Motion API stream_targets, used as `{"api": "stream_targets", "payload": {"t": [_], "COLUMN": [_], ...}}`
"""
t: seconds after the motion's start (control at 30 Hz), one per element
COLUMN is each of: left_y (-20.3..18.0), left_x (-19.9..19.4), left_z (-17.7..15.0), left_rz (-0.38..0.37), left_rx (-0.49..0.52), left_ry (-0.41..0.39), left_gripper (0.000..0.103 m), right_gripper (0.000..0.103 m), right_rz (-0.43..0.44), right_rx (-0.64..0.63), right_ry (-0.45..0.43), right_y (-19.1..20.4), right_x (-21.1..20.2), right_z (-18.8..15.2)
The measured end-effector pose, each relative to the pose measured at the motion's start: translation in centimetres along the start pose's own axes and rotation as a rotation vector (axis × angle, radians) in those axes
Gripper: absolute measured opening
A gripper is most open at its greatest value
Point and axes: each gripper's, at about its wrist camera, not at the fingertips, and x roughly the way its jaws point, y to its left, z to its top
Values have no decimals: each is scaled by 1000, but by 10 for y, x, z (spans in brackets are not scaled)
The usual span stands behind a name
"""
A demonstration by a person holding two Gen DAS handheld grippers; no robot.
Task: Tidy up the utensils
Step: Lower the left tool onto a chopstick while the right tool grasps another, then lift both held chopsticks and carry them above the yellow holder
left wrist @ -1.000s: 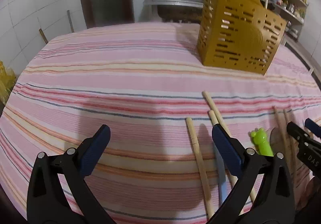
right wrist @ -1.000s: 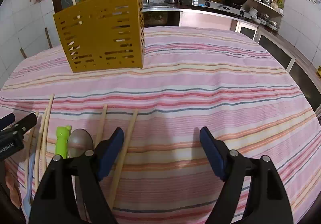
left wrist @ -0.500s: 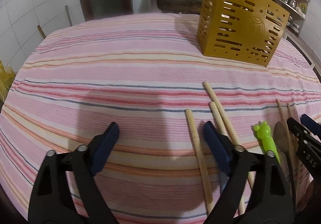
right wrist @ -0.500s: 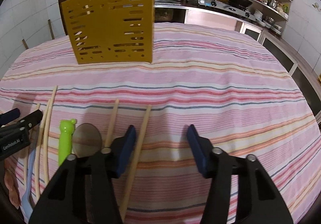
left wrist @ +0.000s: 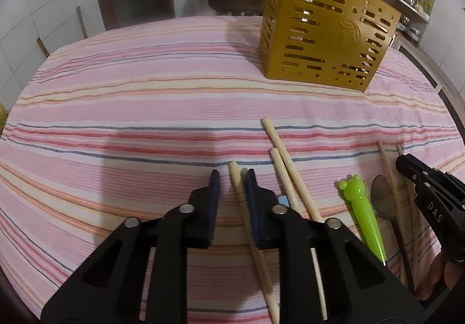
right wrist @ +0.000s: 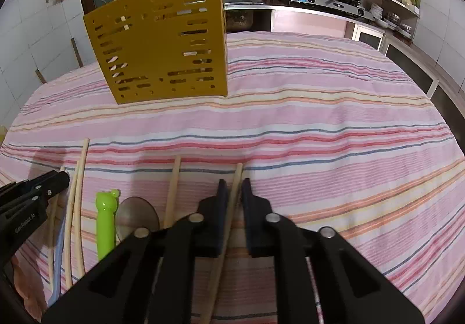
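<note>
Left wrist view: my left fingers point(left wrist: 231, 178) closing around a chopstick point(left wrist: 250, 234); right fingers point(right wrist: 232, 189) pinch another chopstick point(right wrist: 223, 239), table's near edge.

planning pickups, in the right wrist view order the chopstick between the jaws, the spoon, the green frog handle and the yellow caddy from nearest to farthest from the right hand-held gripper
1. chopstick, between its jaws
2. spoon, left
3. green frog handle, further left
4. yellow caddy, far back left

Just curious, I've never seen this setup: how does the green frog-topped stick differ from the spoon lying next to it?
The green frog-topped stick is bright plastic; the spoon is dull grey metal. The stick is narrow and tapers to a point, while the spoon ends in a broad rounded bowl. The stick lies fully in view; a chopstick crosses the spoon. Both lie flat on the striped cloth, side by side.
</note>
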Motion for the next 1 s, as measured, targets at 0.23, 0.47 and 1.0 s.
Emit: {"api": "stream_targets", "payload": {"t": [0.23, 0.47, 1.0], "left_y": [1, 2, -6], "left_x": [-6, -36, -152], "left_z": [-1, 0, -17], "left_rz": [-6, -13, 73], "left_rx": [-4, -18, 39], "left_ry": [-27, -128, -556], "left_gripper": [9, 9, 7], "right_gripper": [8, 6, 6], "right_rz": [19, 46, 141], "right_rx": [26, 66, 114], "right_ry": [-43, -153, -542], "right_y": [-4, -20, -38], "right_x": [-9, -40, -124], "right_z": [1, 3, -3]}}
